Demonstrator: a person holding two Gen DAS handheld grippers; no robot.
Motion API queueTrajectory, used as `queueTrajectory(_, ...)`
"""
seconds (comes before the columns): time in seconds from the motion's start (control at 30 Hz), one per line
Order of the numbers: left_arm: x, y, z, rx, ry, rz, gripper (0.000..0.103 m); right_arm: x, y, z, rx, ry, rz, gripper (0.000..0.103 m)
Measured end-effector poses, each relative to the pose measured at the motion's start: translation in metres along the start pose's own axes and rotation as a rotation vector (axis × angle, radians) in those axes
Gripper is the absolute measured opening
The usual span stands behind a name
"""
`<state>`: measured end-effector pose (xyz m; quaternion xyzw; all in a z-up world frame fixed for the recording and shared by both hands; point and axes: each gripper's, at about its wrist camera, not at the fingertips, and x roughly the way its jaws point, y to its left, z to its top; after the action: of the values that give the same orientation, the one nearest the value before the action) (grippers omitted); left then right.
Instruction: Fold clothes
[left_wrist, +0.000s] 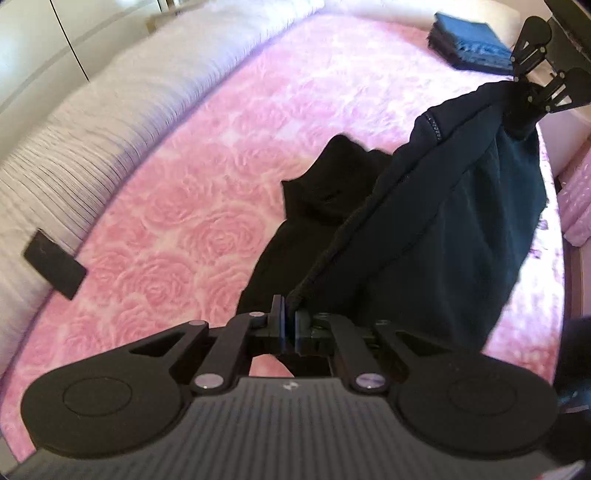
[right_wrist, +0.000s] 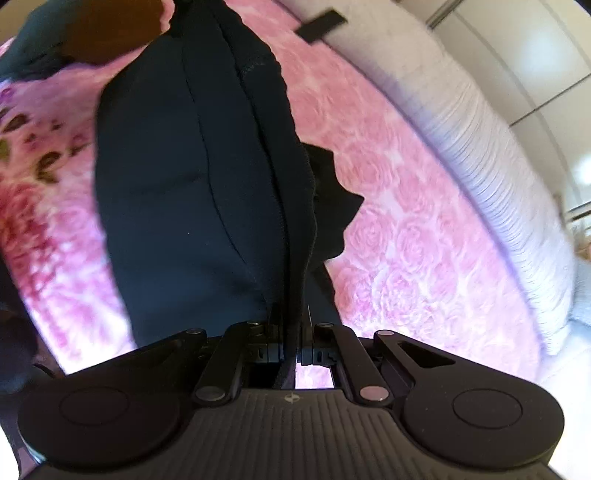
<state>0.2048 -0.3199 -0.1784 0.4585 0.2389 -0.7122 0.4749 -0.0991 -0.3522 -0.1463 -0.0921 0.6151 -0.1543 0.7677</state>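
A dark navy garment hangs stretched between both grippers above a pink rose-patterned bedspread. My left gripper is shut on its thick hem at one corner. At the upper right of the left wrist view, my right gripper pinches the other corner. In the right wrist view the right gripper is shut on the same garment, whose edge runs up and away from the jaws. The cloth's lower part trails on the bed in dark folds.
A white ribbed quilt runs along the bed's far side, with a flat black object lying at its edge. A stack of folded blue clothes sits at the far corner. White wardrobe doors stand beyond the bed.
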Motion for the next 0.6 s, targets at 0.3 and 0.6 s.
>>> queueTrajectory(0.3,0.103,0.066,0.02,-0.16,0.108,-0.029,0.003,0.1,-0.099,0.017,0.14,0.015,0.192,0.002)
queueTrajectory(0.6,0.212,0.096,0.023,-0.31,0.186,0.01,0.005,0.209,-0.16,0.004,0.299,-0.009,0.34,0.002)
